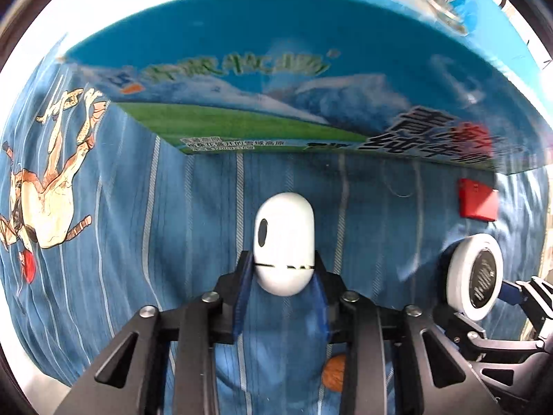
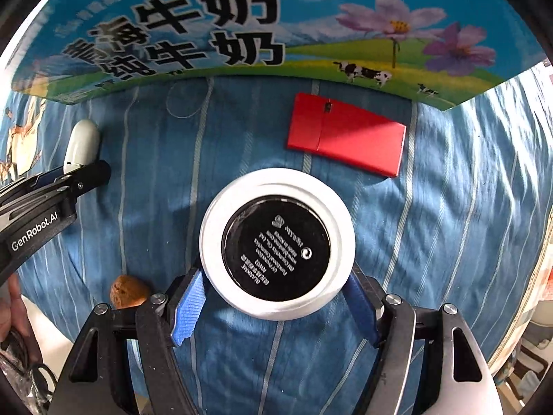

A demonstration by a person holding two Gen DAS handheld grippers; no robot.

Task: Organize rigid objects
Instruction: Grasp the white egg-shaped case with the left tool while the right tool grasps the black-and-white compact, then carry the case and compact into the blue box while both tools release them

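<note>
Our left gripper [image 1: 284, 276] clenching one white capsule [image 1: 284, 242], right gripper [image 2: 276, 297] grasping one round tin [image 2: 276, 243], one red card [image 2: 345, 136] and one milk carton [image 2: 242, 24] beyond, one walnut [image 2: 128, 291] beside us.

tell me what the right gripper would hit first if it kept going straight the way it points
Probably the striped blue cloth below: the right gripper points down, shut on the white round case. The case would likely touch first.

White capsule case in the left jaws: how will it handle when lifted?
The white capsule case looks glossy and rounded, so it may slip or pivot between the left gripper's pads, which clamp only its lower end. Its hard shell probably won't flex. Set on the blue striped cloth, it could roll sideways.
</note>
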